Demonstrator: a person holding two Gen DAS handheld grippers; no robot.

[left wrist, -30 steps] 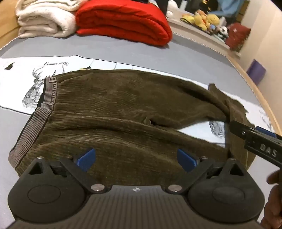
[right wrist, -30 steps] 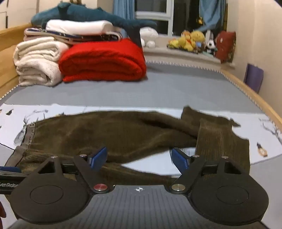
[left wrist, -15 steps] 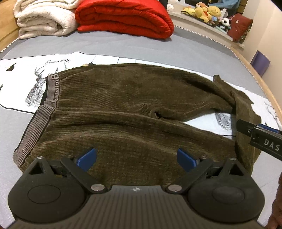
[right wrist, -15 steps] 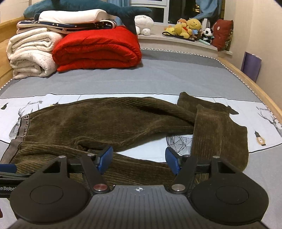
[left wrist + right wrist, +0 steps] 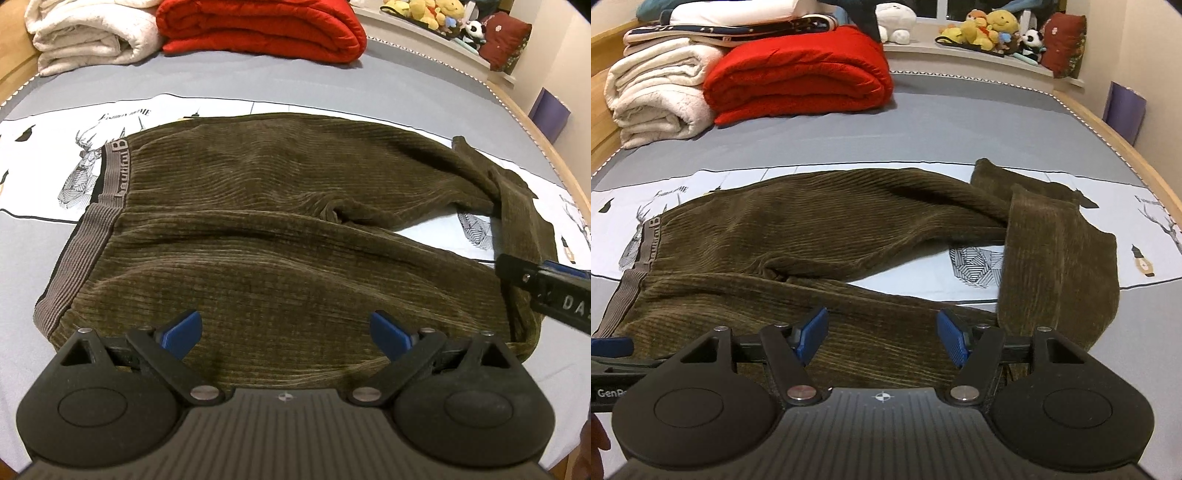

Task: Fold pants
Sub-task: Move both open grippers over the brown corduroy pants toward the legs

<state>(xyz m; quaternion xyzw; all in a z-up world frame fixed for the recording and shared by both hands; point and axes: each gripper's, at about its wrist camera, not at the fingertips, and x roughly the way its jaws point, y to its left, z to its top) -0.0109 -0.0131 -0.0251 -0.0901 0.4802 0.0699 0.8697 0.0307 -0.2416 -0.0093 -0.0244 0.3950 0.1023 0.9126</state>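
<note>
Olive-brown corduroy pants (image 5: pixel 277 229) lie flat across the bed, grey waistband (image 5: pixel 110 177) at the left and both legs running right. The leg ends (image 5: pixel 1056 258) are bent over toward the near side, with a gap of printed sheet between the legs. My left gripper (image 5: pixel 286 328) hovers open over the near leg close to the waist; nothing sits between its blue pads. My right gripper (image 5: pixel 882 338) is open above the near leg further right, its pads apart and free of cloth. Its black side (image 5: pixel 546 291) shows at the right edge of the left wrist view.
A rolled red blanket (image 5: pixel 798 77) and a cream blanket (image 5: pixel 657 99) sit at the far end of the grey bed. Plush toys (image 5: pixel 990 26) line the window ledge. A wooden bed rim (image 5: pixel 1108 129) and a purple object (image 5: pixel 1123 110) are on the right.
Both grippers have tipped downward, so the pants fill more of each view. The right gripper's pads have drawn closer together. The pants lie as before.
</note>
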